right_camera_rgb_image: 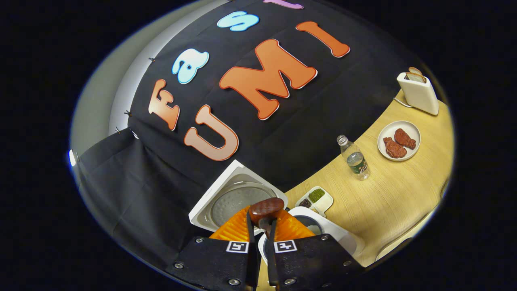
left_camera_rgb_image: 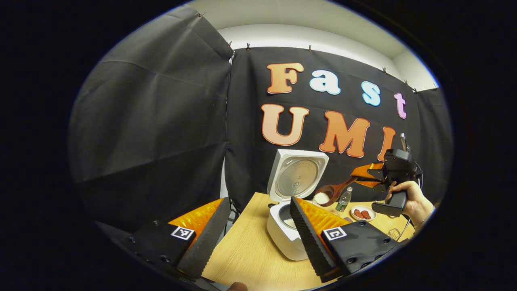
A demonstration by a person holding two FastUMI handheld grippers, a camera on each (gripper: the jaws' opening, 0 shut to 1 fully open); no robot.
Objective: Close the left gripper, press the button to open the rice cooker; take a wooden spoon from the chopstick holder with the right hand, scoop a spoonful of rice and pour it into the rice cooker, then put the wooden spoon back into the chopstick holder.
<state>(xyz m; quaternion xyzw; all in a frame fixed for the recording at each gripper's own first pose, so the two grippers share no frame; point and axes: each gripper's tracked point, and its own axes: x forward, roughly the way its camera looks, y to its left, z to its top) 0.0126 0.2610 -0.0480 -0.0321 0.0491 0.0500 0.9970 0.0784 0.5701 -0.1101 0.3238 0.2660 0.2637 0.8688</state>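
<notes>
While the rice cooker stands on the table with its lid raised, the right gripper has its fingers nearly together, pinching the handle of the wooden spoon, whose bowl carries a heap of rice just above and beside the open pot. The left gripper holds nothing, its fingers spread wide, near the cooker's front. Judged risk: with the grip so far back on the handle, the spoon could roll or sag during tipping, spilling rice over the rim onto the table near the bottle.
</notes>
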